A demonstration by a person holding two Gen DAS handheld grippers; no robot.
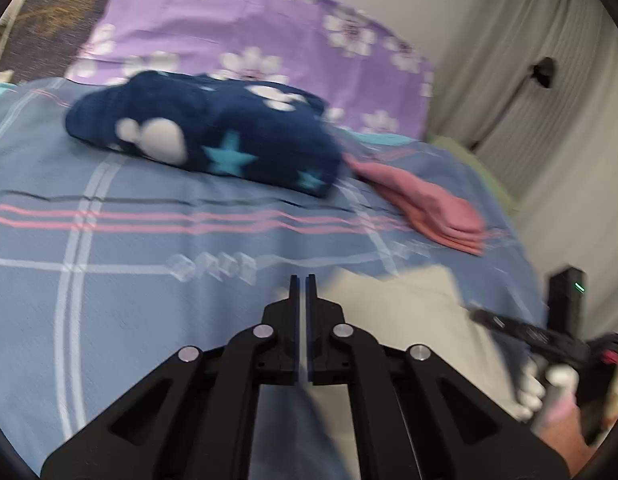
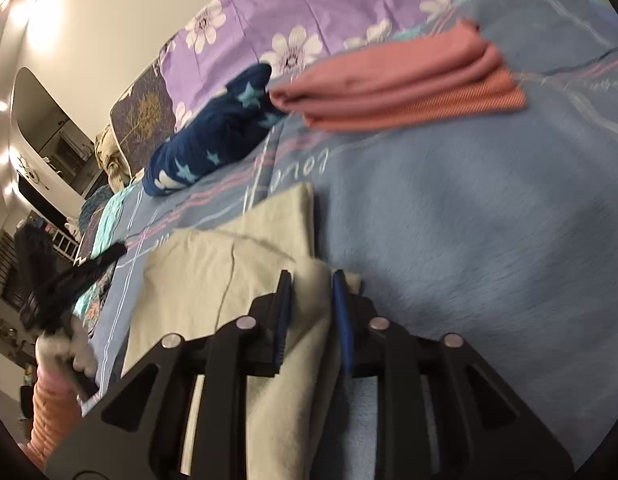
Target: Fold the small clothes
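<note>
A cream cloth (image 1: 413, 320) lies on the blue plaid bedspread (image 1: 149, 240) in front of me. My left gripper (image 1: 303, 280) is shut, its tips at the cloth's near-left edge; a thin strip of cream fabric seems to run between its fingers. My right gripper (image 2: 311, 276) has its jaws closed around a bunched fold of the cream cloth (image 2: 229, 256). The right gripper also shows in the left wrist view (image 1: 521, 328) at the cloth's right side. A folded pink garment (image 1: 429, 208) and a folded navy star fleece (image 1: 205, 132) lie farther back.
A purple flowered pillow (image 1: 269, 36) stands behind the folded pile. Grey curtains (image 1: 549, 80) and a black stand (image 1: 565, 300) are at the right of the bed. In the right wrist view the pink garment (image 2: 401, 84) and navy fleece (image 2: 213, 136) lie beyond the cloth.
</note>
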